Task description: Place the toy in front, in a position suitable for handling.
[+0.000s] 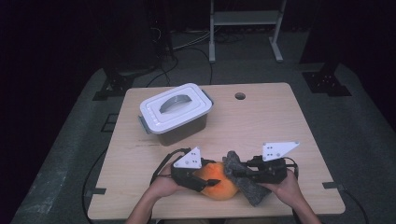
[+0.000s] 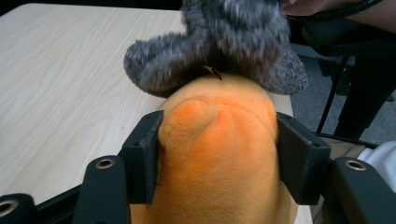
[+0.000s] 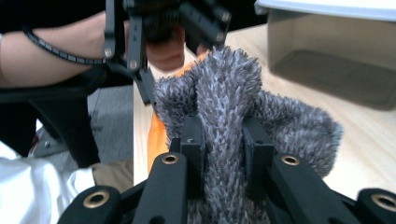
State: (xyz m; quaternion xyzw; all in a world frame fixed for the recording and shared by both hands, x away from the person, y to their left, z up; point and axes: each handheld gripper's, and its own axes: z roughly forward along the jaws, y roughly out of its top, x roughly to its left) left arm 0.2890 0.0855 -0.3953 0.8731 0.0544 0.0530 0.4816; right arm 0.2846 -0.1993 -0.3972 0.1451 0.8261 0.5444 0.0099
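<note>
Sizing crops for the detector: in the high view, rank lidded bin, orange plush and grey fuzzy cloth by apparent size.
1. lidded bin, clearly largest.
2-3. orange plush and grey fuzzy cloth: look about alike; the grippers and the cloth hide part of the plush, so no ranking.

Dark lab: lone table (image 1: 261, 116), floor cables (image 1: 196, 51)

The high view looks forward and down from above the person's side onto the whole desk (image 1: 261, 121). Each gripper view sits very near, looking along its own jaws. All three share the orange plush (image 2: 219, 154) and the grey fuzzy cloth (image 3: 224, 116).
</note>
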